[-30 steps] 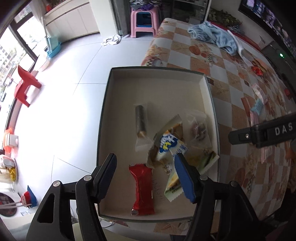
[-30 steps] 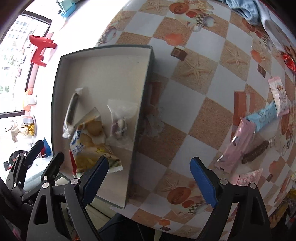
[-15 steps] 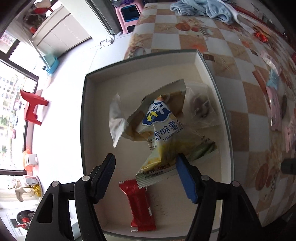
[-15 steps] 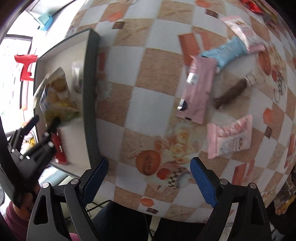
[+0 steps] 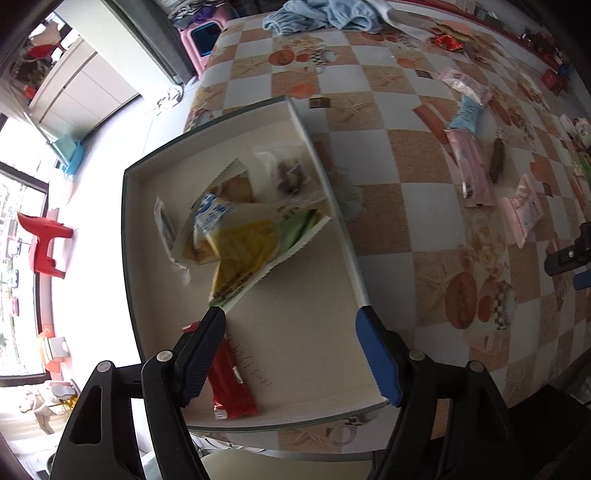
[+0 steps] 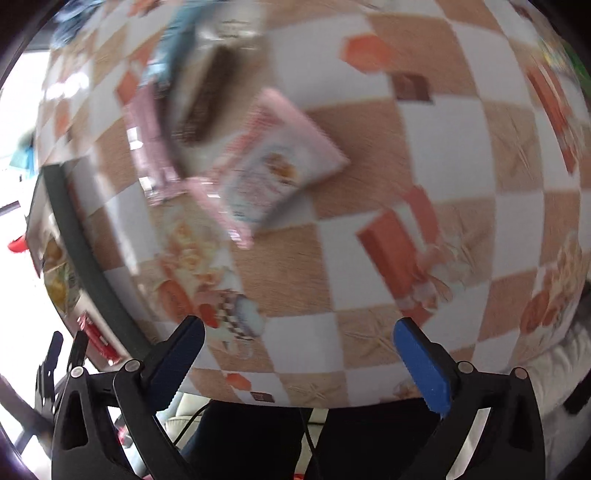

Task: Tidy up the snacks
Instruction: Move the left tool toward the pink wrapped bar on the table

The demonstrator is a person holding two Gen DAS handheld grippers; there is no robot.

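A shallow box (image 5: 334, 206) sits at the table's left corner. It holds a yellow-and-blue chip bag (image 5: 236, 240), a clear packet with a dark snack (image 5: 291, 177) and a red bar (image 5: 231, 384). My left gripper (image 5: 291, 325) hangs over the box. Its jaws are opening and nothing is between them; the bag's corner lies by the left finger. My right gripper (image 6: 299, 328) hovers over the table with jaws opening wide and empty. Ahead of it, blurred, lie a pink-and-white packet (image 6: 280, 166), a long pink wrapper (image 6: 147, 140) and a brown bar (image 6: 207, 99).
More loose snacks lie on the checked tablecloth: a light blue wrapper (image 5: 467, 112) and a red wrapper (image 5: 447, 42) farther back. A blue cloth (image 5: 325, 14) covers the far end. The table's front edge runs just below both grippers. A pink stool (image 5: 201, 40) and a red chair (image 5: 44, 240) stand on the floor.
The chip bag that stood up between the left fingers now lies lower in the box, and the left jaws are wider. The right gripper swept from the box to the loose snacks and spread wider.
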